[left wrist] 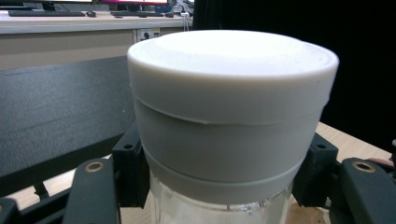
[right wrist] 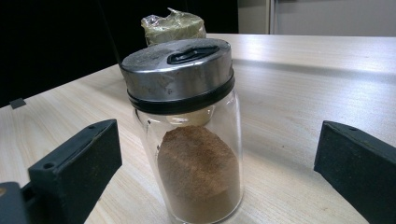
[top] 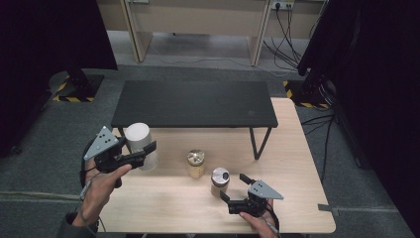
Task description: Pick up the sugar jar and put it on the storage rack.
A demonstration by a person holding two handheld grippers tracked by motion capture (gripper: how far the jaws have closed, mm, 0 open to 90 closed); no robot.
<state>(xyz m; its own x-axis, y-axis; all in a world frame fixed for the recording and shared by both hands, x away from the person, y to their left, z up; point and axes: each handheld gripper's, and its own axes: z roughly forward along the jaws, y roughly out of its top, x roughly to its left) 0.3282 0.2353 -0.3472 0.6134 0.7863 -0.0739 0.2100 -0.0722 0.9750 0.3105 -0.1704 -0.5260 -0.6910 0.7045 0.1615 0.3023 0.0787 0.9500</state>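
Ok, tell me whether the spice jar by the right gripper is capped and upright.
Capped and upright: the spice jar stands on the table, its metal lid on.

Pale wooden table (top: 292,198) bearing black riser shelf (top: 193,104), two spice jars (top: 219,181).

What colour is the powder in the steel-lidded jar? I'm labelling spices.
Reddish brown powder, clearest in the right gripper view.

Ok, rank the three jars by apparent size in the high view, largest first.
1. White-lidded jar, held raised in the left gripper, so nearness may inflate it.
2 and 3. Gold-topped jar and steel-capped spice jar: too alike to rank.
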